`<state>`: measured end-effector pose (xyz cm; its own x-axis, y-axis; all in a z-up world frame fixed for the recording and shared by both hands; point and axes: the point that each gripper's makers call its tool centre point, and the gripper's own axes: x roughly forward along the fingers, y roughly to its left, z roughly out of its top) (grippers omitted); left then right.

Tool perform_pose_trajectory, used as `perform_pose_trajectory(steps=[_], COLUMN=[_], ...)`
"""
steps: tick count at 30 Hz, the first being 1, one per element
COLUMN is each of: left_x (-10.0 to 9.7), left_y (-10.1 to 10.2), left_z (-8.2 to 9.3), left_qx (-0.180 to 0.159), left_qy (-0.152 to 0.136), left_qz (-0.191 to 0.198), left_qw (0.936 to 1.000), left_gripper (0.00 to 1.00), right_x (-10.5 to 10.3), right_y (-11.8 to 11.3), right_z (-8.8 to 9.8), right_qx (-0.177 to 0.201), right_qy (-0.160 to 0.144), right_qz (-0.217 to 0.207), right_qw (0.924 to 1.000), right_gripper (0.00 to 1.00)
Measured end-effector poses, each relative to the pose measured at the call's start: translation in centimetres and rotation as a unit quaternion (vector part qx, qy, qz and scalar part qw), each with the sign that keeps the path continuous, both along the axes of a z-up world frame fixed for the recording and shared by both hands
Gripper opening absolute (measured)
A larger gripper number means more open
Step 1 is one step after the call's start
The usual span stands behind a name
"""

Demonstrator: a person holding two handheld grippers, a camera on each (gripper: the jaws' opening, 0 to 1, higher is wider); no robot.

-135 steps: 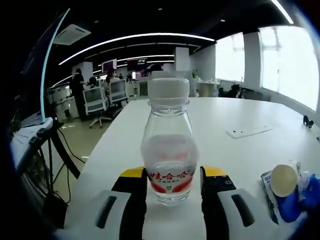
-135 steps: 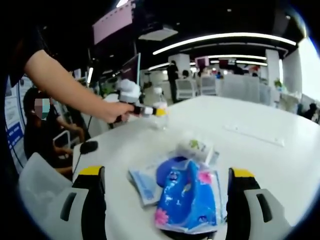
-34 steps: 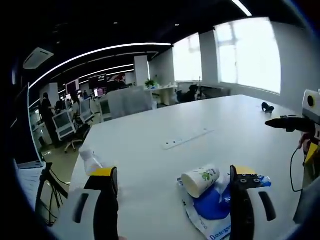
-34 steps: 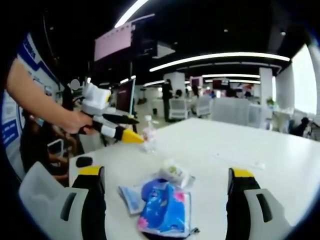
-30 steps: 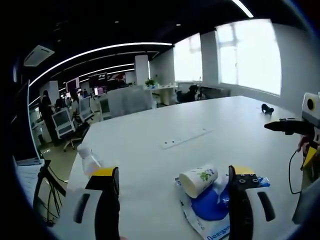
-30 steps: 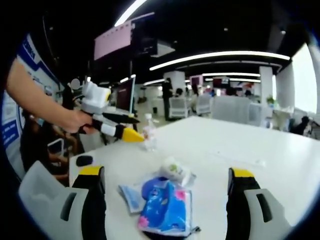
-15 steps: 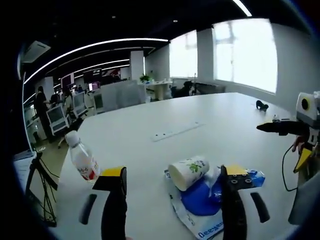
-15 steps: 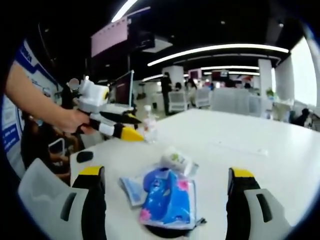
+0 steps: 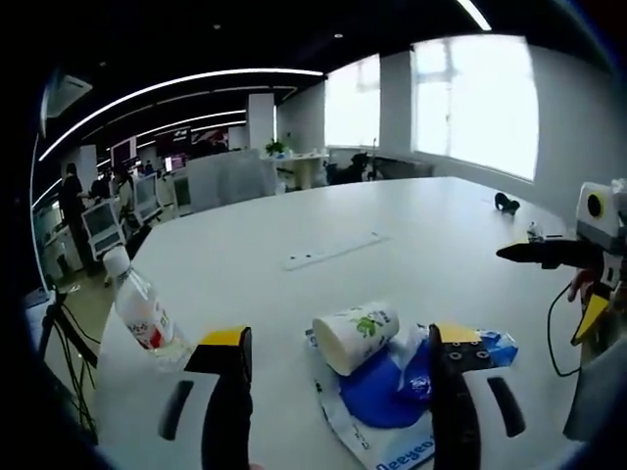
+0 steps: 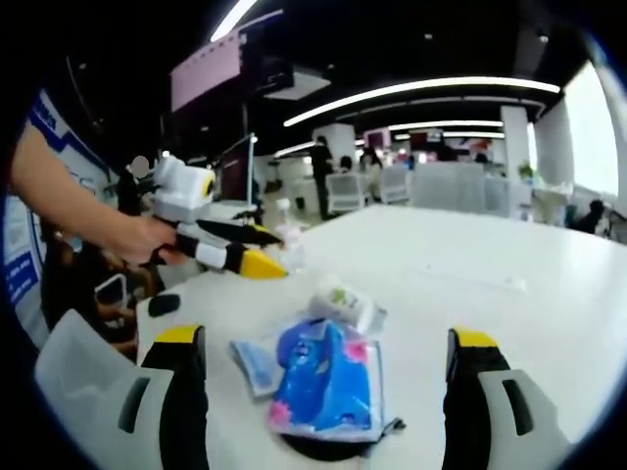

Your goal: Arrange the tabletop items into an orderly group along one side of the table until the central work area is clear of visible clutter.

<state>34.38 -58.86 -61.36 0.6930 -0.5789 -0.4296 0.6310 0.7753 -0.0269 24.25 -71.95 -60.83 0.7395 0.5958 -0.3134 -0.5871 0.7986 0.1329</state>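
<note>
Left gripper view: the left gripper [image 9: 338, 392] is held with its jaws spread wide and nothing between them, low over the white table [image 9: 411, 225]. Just ahead of the jaws a white paper cup with a green leaf print [image 9: 355, 336] is seen lying on its side, resting on a blue and white soft plastic packet [image 9: 387, 401]. To the left, a small clear plastic bottle with a red label and white cap [image 9: 145, 315] stands upright near the table edge, well apart from the cup.

In the right gripper view the right gripper [image 10: 323, 392] is likewise held wide apart and empty, with the packet [image 10: 328, 387] and cup [image 10: 345, 302] lying between its jaws.

The cup is judged light and easily crushed, best taken gently across its wall near the stiffer rim. The packet is judged limp and slippery, so a pinch at one edge is advised. The bottle looks rigid and is best gripped at its waist.
</note>
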Motion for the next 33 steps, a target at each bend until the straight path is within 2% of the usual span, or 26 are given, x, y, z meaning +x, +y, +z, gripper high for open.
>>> perform_pose_trajectory(steps=[17, 33], left_x=[0.4, 0.7], left_y=[-2.1, -3.4], left_z=[-2.1, -3.5], left_qx=[0.005, -0.005], left_qy=[0.023, 0.044], left_qz=[-0.027, -0.037], left_qw=[0.9994, 0.9983], left_gripper=[0.68, 0.62], right_x=[0.5, 0.8], right_y=[-1.0, -1.4], right_z=[-1.5, -2.3], right_qx=[0.010, 0.013], right_qy=[0.019, 0.030], right_qz=[-0.014, -0.024], right_qw=[0.9997, 0.9992], right_gripper=[0.99, 0.99])
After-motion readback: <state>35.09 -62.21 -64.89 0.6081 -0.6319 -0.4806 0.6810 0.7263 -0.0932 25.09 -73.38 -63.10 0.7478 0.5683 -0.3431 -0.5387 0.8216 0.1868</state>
